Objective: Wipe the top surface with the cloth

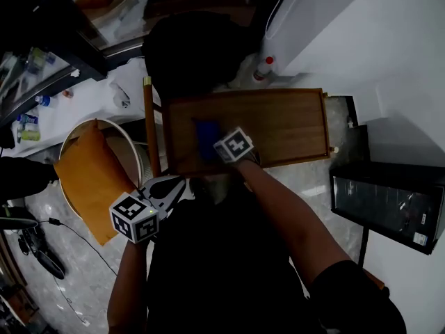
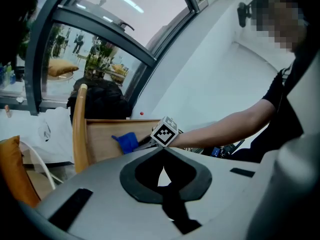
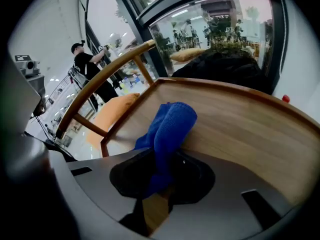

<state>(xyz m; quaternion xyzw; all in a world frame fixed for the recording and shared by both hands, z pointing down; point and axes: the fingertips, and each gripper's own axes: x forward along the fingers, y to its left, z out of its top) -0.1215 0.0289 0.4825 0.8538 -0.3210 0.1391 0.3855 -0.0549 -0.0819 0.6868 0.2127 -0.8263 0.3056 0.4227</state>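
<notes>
A brown wooden table top (image 1: 285, 124) lies below me. On its left part rests a blue cloth (image 1: 206, 136), pressed on the wood by my right gripper (image 1: 217, 147), which is shut on it. In the right gripper view the cloth (image 3: 172, 124) sticks up out of the gripper (image 3: 162, 156) and folds onto the table top (image 3: 240, 129). My left gripper (image 1: 165, 188) hangs off the table's near left corner, shut and holding nothing. Its own view looks past the gripper (image 2: 162, 153) to the cloth (image 2: 126, 142) and the table top (image 2: 100, 139).
A wooden chair with an orange cushion (image 1: 87, 172) stands left of the table, its back rail (image 1: 151, 127) along the table's left edge. A dark bundle (image 1: 191, 54) lies beyond the far edge. A black box (image 1: 386, 204) sits at the right. A white counter (image 1: 90, 96) holds small bottles.
</notes>
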